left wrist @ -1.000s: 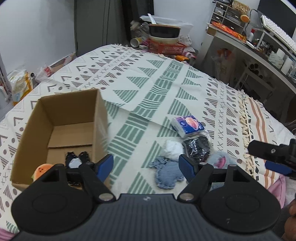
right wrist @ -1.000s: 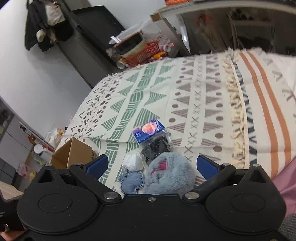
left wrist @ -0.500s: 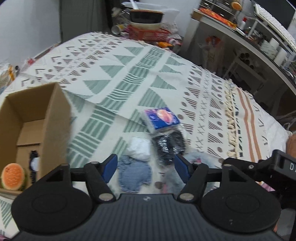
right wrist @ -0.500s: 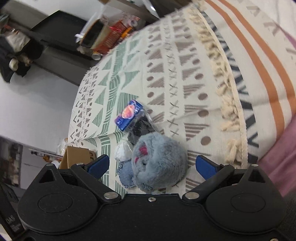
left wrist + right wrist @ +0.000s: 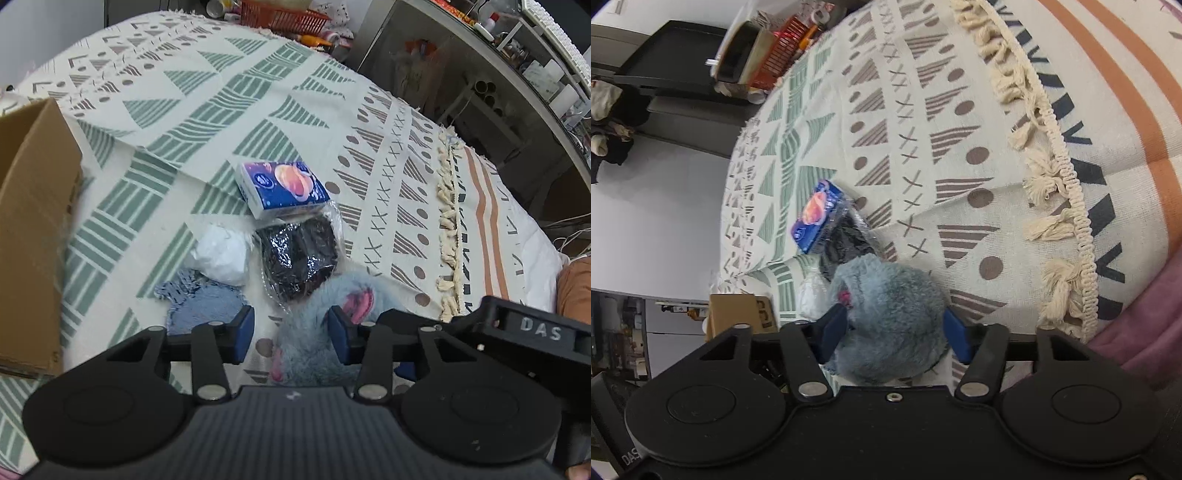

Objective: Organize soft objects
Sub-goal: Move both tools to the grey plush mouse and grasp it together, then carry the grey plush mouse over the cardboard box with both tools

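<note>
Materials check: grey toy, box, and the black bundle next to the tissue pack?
Grey toy: looks like long-pile plush, fuzzy matte fibres. Box: brown cardboard, dull with raw edges. Black bundle: dark, probably fabric, in clear glossy crinkled plastic wrap.

Home bedroom: blanket-covered bed [image 5: 236, 96], cluttered desk [image 5: 517, 44].

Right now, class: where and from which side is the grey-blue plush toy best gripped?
Grip the grey-blue plush toy across its rounded middle, coming from above. Its body is a soft ball that squeezes between the jaws, and its sides are clear. The right gripper already straddles it there, pads at either flank.
</note>
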Motion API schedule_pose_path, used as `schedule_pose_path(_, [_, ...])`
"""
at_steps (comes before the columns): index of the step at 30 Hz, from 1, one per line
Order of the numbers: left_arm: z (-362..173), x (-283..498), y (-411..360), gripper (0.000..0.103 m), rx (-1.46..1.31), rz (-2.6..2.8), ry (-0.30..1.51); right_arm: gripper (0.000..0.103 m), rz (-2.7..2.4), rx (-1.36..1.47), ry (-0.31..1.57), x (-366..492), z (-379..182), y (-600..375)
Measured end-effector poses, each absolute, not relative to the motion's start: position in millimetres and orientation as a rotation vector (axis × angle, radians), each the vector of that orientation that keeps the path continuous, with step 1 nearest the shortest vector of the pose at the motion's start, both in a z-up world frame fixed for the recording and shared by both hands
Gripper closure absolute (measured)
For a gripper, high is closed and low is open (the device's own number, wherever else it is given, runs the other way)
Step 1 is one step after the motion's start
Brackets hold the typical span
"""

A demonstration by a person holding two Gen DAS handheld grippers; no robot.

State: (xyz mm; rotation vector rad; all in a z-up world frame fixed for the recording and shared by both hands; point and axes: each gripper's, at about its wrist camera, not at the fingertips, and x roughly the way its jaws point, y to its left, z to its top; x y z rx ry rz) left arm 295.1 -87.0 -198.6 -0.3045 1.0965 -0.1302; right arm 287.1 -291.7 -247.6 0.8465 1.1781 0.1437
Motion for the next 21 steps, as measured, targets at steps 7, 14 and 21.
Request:
schedule_pose_path(7, [-211.8, 298.5, -91.0, 0.066, -0.346, -0.159, 1.117, 0.060, 0.152, 0.832, 1.183, 292.6, -253.1, -288.0])
schedule_pose_path(14, [-203.5, 292.8, -89.5, 0.080, -0.398, -0.183, 1.073, 0.068, 0.156, 0.825, 1.124, 290.2, -245.0, -289.0])
schedule_pose_path(21, [-187.8, 281.8, -84.8, 0.080, -0.410, -0.188, 1.035, 0.069, 0.203, 0.703, 1.057, 276.8, -220.3, -278.4])
